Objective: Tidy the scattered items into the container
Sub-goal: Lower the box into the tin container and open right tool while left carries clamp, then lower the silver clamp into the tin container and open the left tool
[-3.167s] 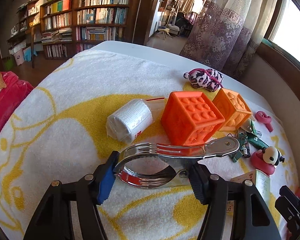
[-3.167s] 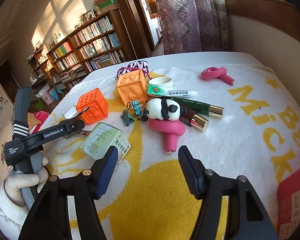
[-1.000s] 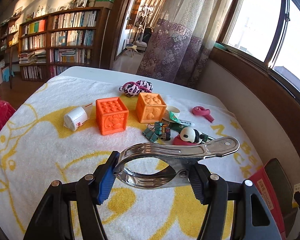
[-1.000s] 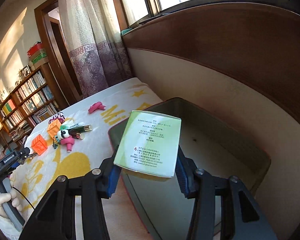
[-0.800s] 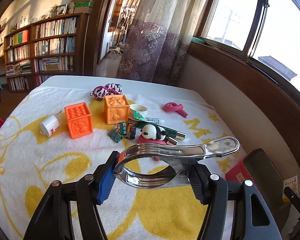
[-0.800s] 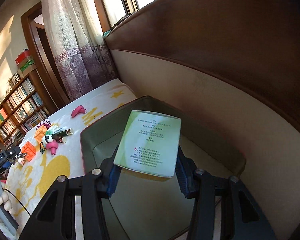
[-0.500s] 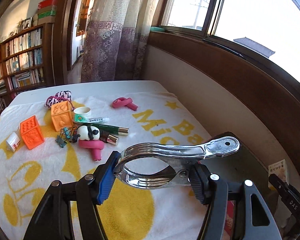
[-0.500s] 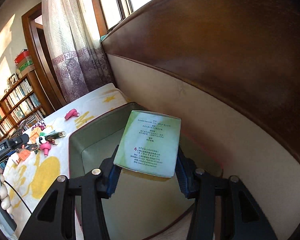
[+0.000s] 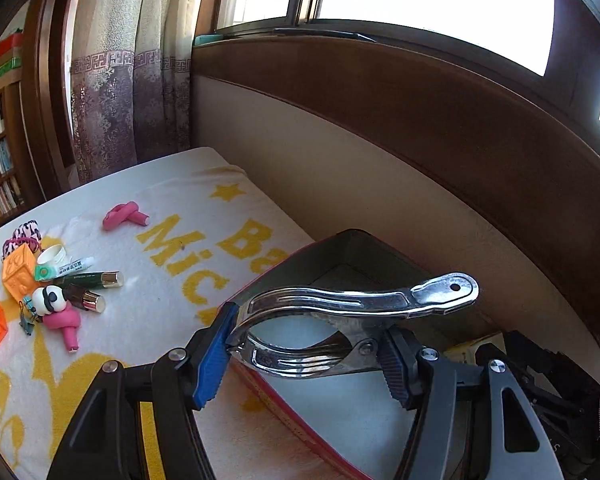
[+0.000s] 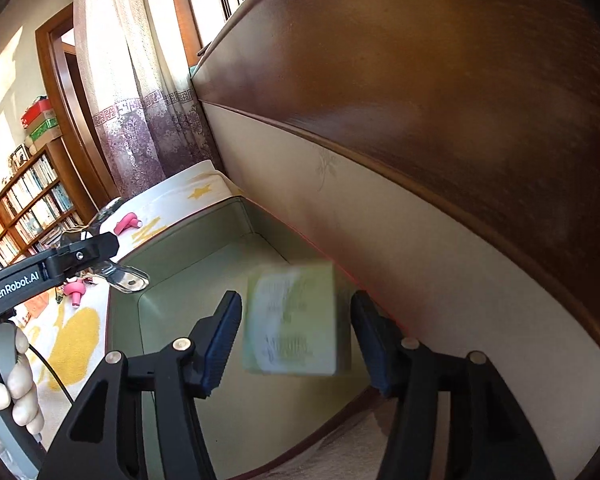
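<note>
My left gripper is shut on a shiny metal clamp, held above the near rim of the dark, red-edged container. In the right wrist view my right gripper hangs over the container's pale green inside. Its jaws are opening, and a blurred green-and-white box sits loose between them with gaps on both sides. On the towel lie a pink roller, two orange blocks, a panda toy and a green tube.
A cream wall with a dark wooden ledge runs close behind the container. Curtains and bookshelves stand at the far left. A gloved hand grips the left tool's handle. The yellow-printed towel covers the surface.
My left gripper swung right with the clamp, from over the toys to the container's edge. My right gripper's jaws have parted and the box, gripped before, now drops blurred between them.
</note>
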Motion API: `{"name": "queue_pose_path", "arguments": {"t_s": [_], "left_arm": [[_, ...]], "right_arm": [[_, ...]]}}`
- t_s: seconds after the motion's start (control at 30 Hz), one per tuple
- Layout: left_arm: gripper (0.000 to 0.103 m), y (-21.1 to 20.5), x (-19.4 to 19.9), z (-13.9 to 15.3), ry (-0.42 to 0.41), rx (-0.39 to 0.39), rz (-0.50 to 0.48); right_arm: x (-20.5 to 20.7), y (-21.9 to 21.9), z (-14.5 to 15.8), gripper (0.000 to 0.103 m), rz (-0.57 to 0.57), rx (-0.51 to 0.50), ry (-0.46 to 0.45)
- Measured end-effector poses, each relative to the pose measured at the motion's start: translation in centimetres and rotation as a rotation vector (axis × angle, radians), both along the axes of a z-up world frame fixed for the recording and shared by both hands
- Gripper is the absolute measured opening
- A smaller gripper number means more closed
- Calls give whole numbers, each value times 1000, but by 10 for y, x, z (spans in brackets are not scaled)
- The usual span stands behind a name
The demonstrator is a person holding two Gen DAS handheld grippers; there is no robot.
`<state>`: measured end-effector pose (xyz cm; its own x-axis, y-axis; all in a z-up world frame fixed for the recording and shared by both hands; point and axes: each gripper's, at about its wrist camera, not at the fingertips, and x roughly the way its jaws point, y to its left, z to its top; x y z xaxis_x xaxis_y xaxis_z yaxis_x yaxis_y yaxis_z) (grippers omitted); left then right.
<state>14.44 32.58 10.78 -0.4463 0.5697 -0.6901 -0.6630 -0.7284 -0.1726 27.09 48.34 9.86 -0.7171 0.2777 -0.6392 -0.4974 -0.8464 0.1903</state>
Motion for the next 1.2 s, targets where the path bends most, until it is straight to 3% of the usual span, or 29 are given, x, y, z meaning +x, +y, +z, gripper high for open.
{"name": "queue_pose_path", "arguments": {"t_s": [0.23, 0.37, 0.8, 1.2], "left_arm": [[68, 2, -7, -15, -70, -20, 17], [81, -7, -15, -17, -81, -12, 64], [81, -32, -27, -13, -85, 16, 106], [81, -79, -41, -14, -95, 34, 179]], "right_arm": [[7, 1, 1, 69, -8, -2, 10], [6, 0, 0, 69, -5, -5, 9], [3, -3, 4, 74, -14, -4, 24], [-18, -40, 16, 75, 68, 4, 32]]}}
